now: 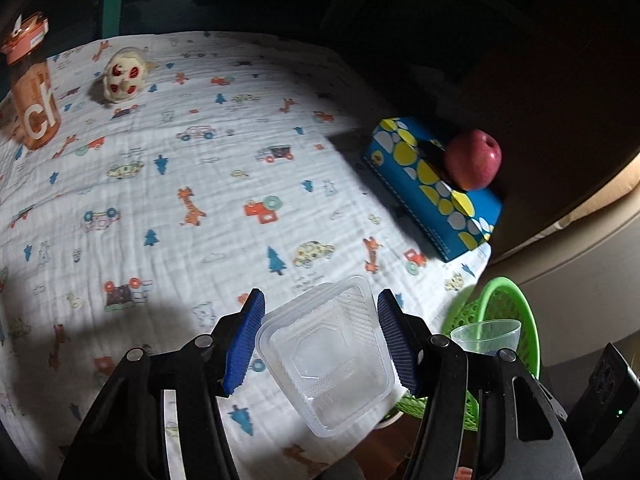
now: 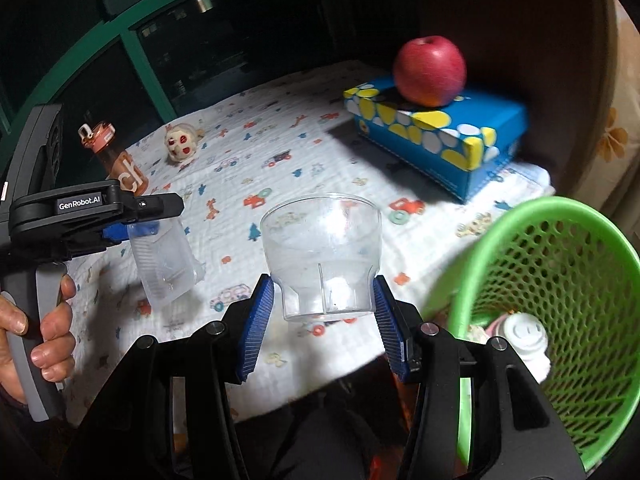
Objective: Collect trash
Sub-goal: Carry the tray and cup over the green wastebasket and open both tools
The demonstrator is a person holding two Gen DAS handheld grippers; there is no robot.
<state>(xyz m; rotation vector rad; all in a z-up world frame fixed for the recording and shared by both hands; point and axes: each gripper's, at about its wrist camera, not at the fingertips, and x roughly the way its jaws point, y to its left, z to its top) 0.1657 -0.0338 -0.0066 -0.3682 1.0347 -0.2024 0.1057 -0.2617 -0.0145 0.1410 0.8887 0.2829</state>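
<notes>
Two grippers each grip clear plastic trash: the left gripper (image 1: 320,336) is clamped on a square tray (image 1: 326,360) and the right gripper (image 2: 324,320) pinches the narrow base of a cup (image 2: 322,256), both held above the printed cloth (image 2: 240,184). Just right of the right gripper stands a green basket (image 2: 560,280) with white litter inside. Beyond them an apple (image 2: 430,70) sits on a blue box (image 2: 436,136), with a bottle (image 1: 34,100) and a small toy (image 1: 122,76) far left.

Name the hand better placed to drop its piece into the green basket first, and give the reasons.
Right, probably. The right gripper holds the clear cup just beside the green basket. The left gripper, holding the clear tray, is farther from it.
</notes>
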